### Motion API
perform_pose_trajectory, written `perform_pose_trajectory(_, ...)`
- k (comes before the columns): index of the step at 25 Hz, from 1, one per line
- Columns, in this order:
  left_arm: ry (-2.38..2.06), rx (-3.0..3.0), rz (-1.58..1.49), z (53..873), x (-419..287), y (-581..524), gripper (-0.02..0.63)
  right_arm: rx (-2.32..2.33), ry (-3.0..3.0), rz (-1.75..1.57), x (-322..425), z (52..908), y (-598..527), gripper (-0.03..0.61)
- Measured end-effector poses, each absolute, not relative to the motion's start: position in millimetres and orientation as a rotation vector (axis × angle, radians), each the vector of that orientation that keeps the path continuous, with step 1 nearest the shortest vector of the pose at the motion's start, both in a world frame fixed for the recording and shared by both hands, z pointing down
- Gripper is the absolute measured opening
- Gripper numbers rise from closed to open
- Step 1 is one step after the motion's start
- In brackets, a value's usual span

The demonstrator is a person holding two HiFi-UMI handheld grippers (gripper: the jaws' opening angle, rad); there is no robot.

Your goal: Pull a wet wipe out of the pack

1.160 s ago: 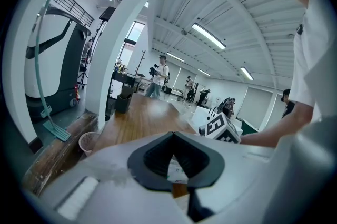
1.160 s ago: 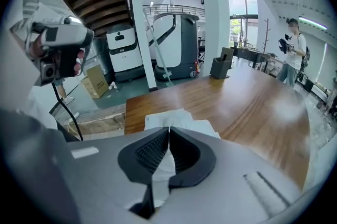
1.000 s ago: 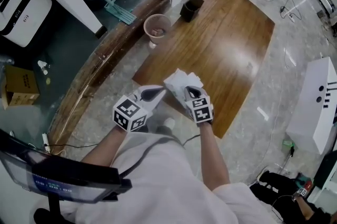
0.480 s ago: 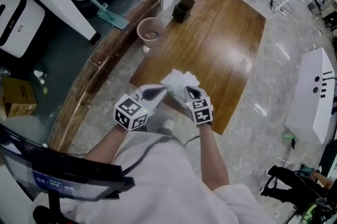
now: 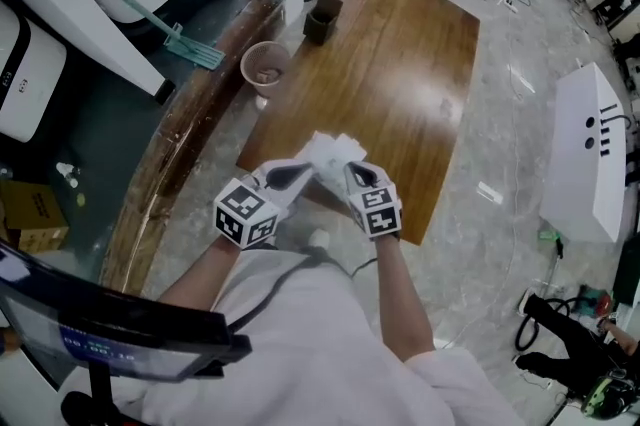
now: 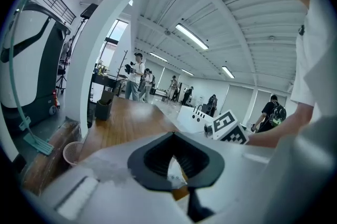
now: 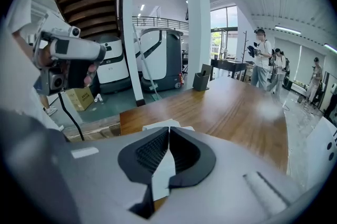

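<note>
One wet wipe (image 5: 335, 152), half hidden

I read both claws as light grey shells with black ribbed pads: left claw (image 6: 172, 165), right claw (image 7: 167, 157). Each marker cube (image 5: 245, 215) carries black squares on white. The wet wipe (image 7: 164, 175) is plain white. The tabletop (image 5: 400, 54) is glossy mid-brown wood with lengthwise grain. The basket (image 5: 265, 64) is pale pink, and the bin (image 5: 322, 18) is near-black. The floor (image 5: 500, 244) is mottled grey. The person's shirt (image 5: 300, 334) is white.
</note>
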State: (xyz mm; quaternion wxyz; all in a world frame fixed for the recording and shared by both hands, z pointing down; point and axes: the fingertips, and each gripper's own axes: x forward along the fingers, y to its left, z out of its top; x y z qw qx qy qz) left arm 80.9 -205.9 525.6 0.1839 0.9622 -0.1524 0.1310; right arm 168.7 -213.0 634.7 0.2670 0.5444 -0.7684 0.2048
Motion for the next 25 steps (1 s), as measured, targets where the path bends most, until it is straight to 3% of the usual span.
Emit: perform_pose_trajectory(25,-0.141,2.798,0.392,510.1,133.7,-180.7,0.002,1.859,-2.015,0.533,209.7,562.8,-149.2,0.015)
